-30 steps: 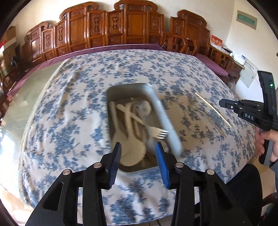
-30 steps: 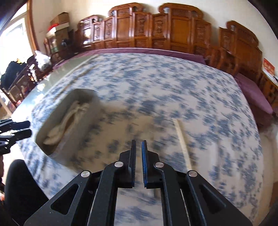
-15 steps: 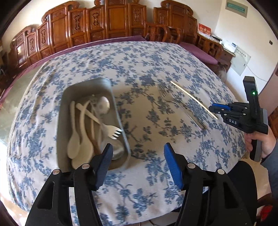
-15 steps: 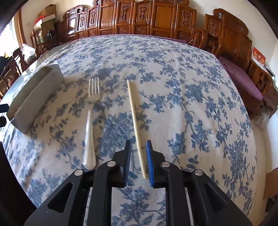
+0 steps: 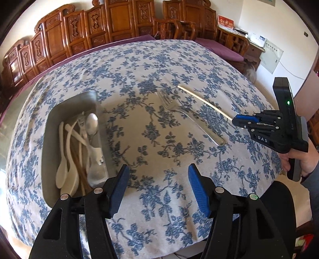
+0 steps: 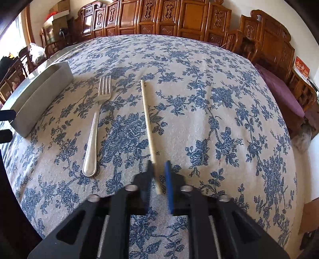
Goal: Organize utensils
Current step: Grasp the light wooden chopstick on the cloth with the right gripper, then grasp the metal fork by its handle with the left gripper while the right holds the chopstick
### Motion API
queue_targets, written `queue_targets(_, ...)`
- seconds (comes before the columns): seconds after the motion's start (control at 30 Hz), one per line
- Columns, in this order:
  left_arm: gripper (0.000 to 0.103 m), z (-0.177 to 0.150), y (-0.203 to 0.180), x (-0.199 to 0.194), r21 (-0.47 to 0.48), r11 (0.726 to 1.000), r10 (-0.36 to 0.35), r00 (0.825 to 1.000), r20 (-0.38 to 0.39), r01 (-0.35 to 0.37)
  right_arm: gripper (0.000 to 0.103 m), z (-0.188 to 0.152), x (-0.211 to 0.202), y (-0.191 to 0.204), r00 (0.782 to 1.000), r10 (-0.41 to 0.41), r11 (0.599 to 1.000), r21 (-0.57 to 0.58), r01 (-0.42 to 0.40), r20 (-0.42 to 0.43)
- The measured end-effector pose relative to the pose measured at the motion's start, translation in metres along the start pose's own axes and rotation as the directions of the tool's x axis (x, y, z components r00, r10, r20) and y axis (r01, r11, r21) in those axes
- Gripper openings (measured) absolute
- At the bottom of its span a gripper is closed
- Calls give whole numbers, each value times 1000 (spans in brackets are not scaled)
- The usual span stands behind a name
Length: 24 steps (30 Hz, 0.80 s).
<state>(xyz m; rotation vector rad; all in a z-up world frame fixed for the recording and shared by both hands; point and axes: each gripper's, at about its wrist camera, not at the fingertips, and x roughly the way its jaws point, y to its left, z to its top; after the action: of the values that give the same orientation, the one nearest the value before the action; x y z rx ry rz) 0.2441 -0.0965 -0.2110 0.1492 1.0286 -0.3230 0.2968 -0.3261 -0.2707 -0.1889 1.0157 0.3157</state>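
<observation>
A grey metal tray [image 5: 47, 127] on the left holds several white spoons, a white fork, a metal spoon and brown chopsticks. A metal fork [image 5: 189, 117] and a pale chopstick [image 5: 205, 102] lie on the floral cloth to its right. My left gripper [image 5: 157, 185] is wide open and empty above the cloth near the tray's front corner. My right gripper [image 6: 159, 175] is slightly open, its jaws on either side of the near end of the chopstick [image 6: 146, 111]; the fork [image 6: 97, 121] lies left of it and the tray [image 6: 39, 93] further left. The right gripper also shows in the left wrist view [image 5: 245, 120].
The round table wears a blue floral cloth [image 5: 139, 63] with a purple under-cloth at the far rim. Carved wooden chairs [image 6: 159, 18] ring the far side. The table's front edge lies just below both grippers.
My left gripper swung right off the tray and opened wider. My right gripper moved onto the chopstick's near end and its jaws opened a little around it.
</observation>
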Motion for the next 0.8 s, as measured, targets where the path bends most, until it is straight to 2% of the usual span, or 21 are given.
queue_targets(0.13, 58, 8, -8, 11, 5, 1000, -9, 1000, -11, 9, 6, -1, -2, -8, 999, 34, 999, 31, -33, -16)
queue_targets(0.53, 58, 50, -36, 65, -7, 1000, -23, 999, -43, 23, 6, 3, -29, -38, 997, 43, 990, 129, -51, 64)
queue_targets(0.6, 55, 56, -39, 73, -20, 999, -36, 998, -51, 35, 6, 3, -31, -44, 997, 41, 988, 148, -51, 69)
queue_targets(0.67, 46, 61, -44, 81, -24, 999, -37, 998, -54, 36, 6, 4, -32, -48, 996, 43, 986, 160, -54, 73)
queue_targets(0.8, 41, 73, -53, 96, -33, 998, -49, 997, -64, 47, 6, 3, -31, -55, 996, 49, 980, 187, -63, 77)
